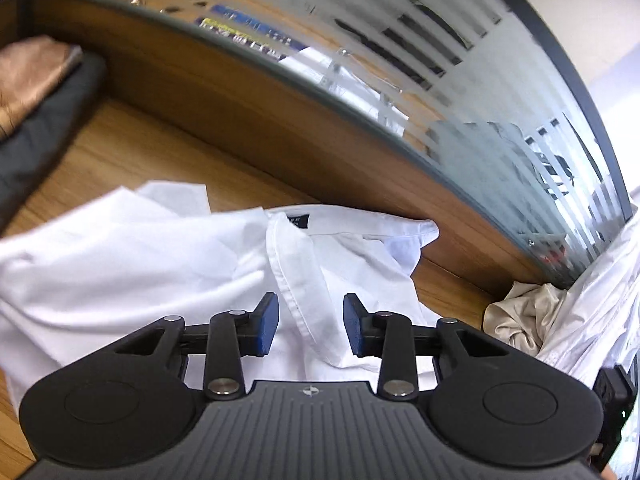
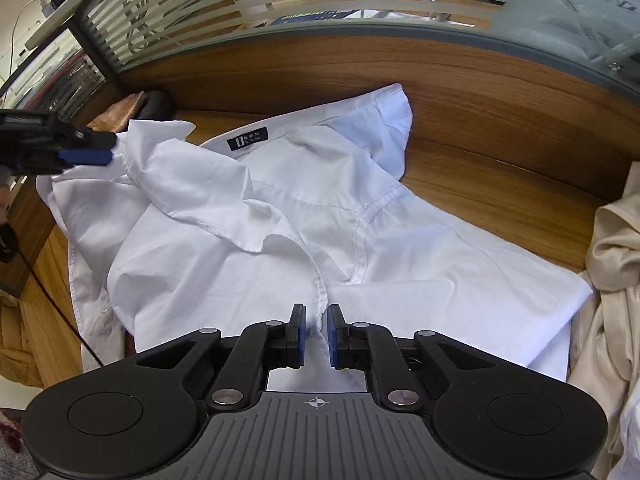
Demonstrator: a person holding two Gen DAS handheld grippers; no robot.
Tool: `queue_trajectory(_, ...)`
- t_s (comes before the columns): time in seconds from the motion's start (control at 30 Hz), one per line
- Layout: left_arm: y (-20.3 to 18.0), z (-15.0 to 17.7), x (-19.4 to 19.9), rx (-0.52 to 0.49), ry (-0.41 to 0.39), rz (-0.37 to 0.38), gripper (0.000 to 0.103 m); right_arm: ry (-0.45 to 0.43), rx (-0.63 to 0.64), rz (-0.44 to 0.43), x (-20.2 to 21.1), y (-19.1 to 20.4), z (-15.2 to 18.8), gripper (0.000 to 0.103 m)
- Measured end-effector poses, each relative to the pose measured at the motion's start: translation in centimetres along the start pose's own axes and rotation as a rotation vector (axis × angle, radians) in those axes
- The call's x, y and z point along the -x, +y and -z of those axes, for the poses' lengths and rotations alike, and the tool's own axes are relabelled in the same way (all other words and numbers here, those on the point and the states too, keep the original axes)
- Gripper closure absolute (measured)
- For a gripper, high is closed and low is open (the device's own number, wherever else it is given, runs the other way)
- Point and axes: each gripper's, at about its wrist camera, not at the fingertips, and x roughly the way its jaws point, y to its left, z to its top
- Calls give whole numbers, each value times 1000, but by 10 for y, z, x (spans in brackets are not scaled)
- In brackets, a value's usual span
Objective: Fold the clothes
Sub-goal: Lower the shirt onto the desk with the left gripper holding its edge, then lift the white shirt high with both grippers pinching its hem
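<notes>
A white shirt (image 2: 248, 216) is spread rumpled across the wooden table (image 2: 500, 184), collar toward the striped glass partition (image 2: 280, 4). A small dark label (image 2: 247, 139) is sewn inside the collar, white marks on it, too small to be read tbh. No containers are seen, just a beige garment (image 2: 616, 248) heaped at the shirt's right and a brown and dark pile (image 1: 36, 92) at the far left. The right tool (image 2: 316, 332) is nearly closed, a stitched edge of the shirt pinched between its blue pads. The left tool (image 1: 310, 326) is held partly open over the collar; whether cloth is touched there can't be told.
</notes>
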Motion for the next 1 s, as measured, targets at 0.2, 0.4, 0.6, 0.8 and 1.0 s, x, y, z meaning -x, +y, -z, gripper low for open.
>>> queue_trajectory(0.2, 11, 7, -21, 82, -9, 14, 64, -6, -23, -5, 3, -4, 7, 90)
queue_trajectory(0.4, 5, 2, -20, 115, -41, 50, 98, 2, -61, -24, -4, -9, 7, 89)
queue_trajectory(0.6, -15, -9, 20, 68, -153, 38, 101, -28, -71, -16, 7, 0, 5, 98)
queue_trajectory(0.8, -25, -4, 103, 4, -249, 39, 101, -127, -54, -27, 58, 29, 12, 98)
queue_trajectory(1.0, -15, 49, 179, -73, -227, -45, 101, -181, 22, -54, 114, 68, 52, 99)
